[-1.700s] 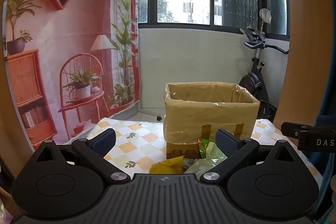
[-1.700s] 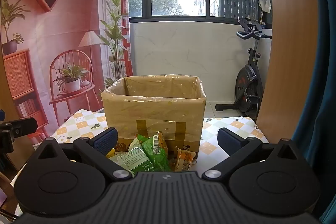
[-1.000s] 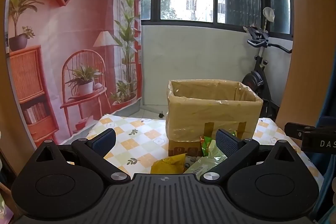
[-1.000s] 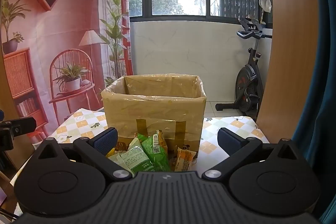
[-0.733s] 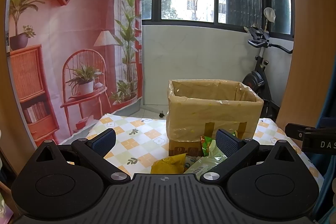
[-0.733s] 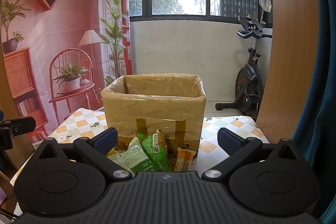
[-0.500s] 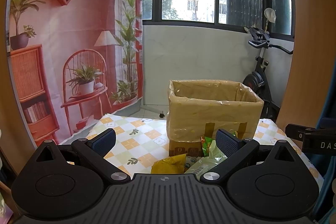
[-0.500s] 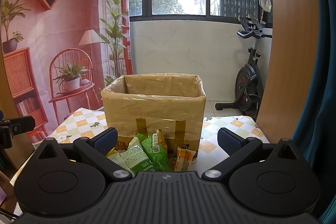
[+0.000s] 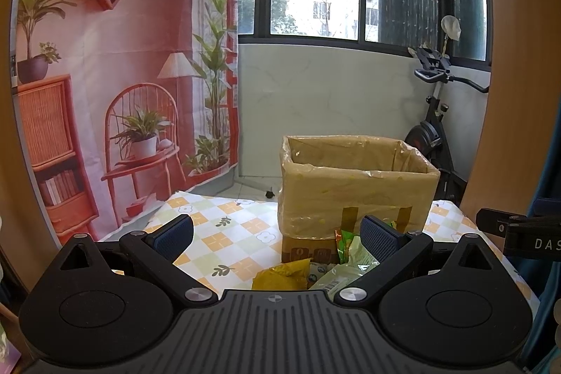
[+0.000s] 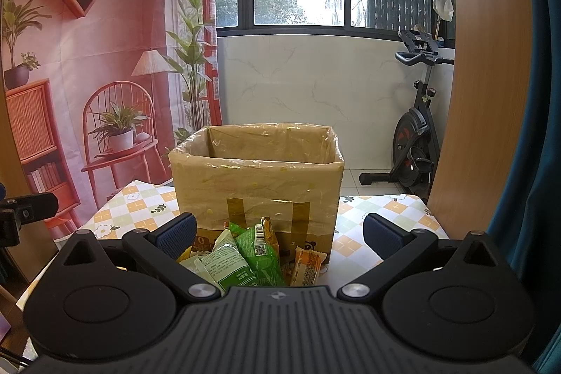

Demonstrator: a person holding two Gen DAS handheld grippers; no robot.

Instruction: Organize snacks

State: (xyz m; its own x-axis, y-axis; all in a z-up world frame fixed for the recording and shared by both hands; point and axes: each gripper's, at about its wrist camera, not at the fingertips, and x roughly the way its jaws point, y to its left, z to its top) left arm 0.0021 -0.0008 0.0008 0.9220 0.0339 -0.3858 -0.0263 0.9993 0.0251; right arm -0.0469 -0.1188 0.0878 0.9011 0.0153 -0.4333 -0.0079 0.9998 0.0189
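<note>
An open cardboard box (image 10: pixel 256 188) lined with clear plastic stands on a checked tablecloth (image 10: pixel 140 202); it also shows in the left wrist view (image 9: pixel 354 188). A pile of snack packets lies in front of it: green packets (image 10: pixel 259 255), a pale green packet (image 10: pixel 228 269) and an orange packet (image 10: pixel 308 265). The left wrist view shows a yellow packet (image 9: pixel 280 276) and green packets (image 9: pixel 347 244). My right gripper (image 10: pixel 277 233) is open and empty, above the pile. My left gripper (image 9: pixel 277 237) is open and empty, left of the pile.
An exercise bike (image 10: pixel 417 135) stands behind the table at the right. A printed backdrop (image 10: pixel 87 58) hangs at the left. A wooden panel (image 10: pixel 484 93) and a blue curtain (image 10: pixel 540 128) stand at the right. The other gripper's tip (image 9: pixel 519 233) shows at the right edge.
The left wrist view has shifted a little, so the box sits slightly to the right and higher. The right gripper has barely moved. Both grippers stay open.
</note>
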